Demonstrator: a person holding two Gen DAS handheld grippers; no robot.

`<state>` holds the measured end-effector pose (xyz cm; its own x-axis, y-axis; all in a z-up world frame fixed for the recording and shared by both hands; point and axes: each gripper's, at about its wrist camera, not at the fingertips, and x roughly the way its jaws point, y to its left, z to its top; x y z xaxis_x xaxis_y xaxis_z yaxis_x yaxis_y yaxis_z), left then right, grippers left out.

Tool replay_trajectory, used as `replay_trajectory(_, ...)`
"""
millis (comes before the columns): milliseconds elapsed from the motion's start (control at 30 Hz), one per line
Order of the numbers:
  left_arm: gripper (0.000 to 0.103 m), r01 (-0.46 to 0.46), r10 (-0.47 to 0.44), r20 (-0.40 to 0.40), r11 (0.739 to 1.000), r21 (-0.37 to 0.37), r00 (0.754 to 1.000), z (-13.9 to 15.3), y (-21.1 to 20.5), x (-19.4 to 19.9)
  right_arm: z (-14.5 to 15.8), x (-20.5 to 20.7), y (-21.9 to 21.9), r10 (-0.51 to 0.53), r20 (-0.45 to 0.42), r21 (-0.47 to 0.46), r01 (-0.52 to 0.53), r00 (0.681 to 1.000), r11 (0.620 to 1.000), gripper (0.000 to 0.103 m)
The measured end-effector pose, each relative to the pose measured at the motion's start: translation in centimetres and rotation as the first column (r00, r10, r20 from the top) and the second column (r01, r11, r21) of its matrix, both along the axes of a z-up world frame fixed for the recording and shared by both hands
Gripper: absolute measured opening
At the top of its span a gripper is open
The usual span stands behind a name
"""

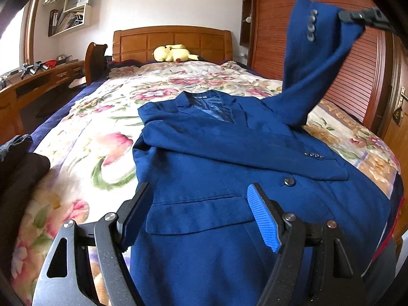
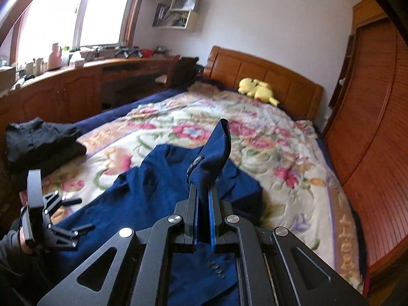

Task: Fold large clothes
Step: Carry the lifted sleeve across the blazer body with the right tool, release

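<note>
On the far left wall, shelves (image 1: 70,10) hold books, no writing legible; the blue jacket (image 1: 229,158) lies on the floral bedspread (image 1: 84,148); left gripper (image 1: 201,211) gapes empty above it; right gripper (image 2: 203,199) pinches its raised sleeve (image 2: 216,163).

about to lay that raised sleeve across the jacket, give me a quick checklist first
1. Right gripper shut on the sleeve cuff: ok.
2. Sleeve lifted off the blue jacket: ok.
3. Other sleeve already folded across the chest: ok.
4. Left gripper open, holding nothing, over the hem: ok.
5. Jacket body lying flat on the floral blanket: ok.
6. Far edge of the jacket wrinkle-free: cannot tell.
</note>
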<state>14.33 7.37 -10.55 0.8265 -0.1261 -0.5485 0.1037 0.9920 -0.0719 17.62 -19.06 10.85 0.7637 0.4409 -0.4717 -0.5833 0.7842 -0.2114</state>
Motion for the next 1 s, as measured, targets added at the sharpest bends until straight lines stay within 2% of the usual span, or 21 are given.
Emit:
replay_trajectory(167,0.077,-0.001,0.001,0.001,1.000,0.002,1.000,-0.1,0.0,0.1,-0.5,-0.1,0.1,0.012,-0.069,0.007,-0.012,0.998,1.000,0.006)
replay_trajectory(300,0.077,-0.003,0.003,0.000,1.000,0.004,1.000,-0.1,0.2,0.2,1.0,3.1,1.2,0.016,-0.122,0.019,-0.014,0.992,1.000,0.021)
replay_trajectory(433,0.077,-0.008,0.008,-0.001,1.000,-0.001,1.000,-0.1,0.3,0.2,1.7,3.5,1.8,0.036,-0.123,0.012,-0.034,0.992,0.999,0.030)
replay_trajectory(500,0.077,-0.010,0.010,-0.003,1.000,-0.001,1.000,-0.2,0.3,0.3,1.0,3.6,1.7,0.030,-0.128,0.007,-0.030,0.991,1.000,0.034)
replay_trajectory(667,0.077,-0.009,0.009,-0.009,1.000,0.012,1.000,-0.4,0.0,0.3,-1.8,4.8,1.7,0.005,-0.166,-0.029,-0.010,0.986,1.000,0.034)
replay_trajectory(1000,0.077,0.024,-0.024,-0.014,0.999,0.023,1.000,-0.1,-1.7,0.5,-8.4,7.4,0.4,-0.045,-0.268,-0.038,0.037,0.962,0.999,0.035)
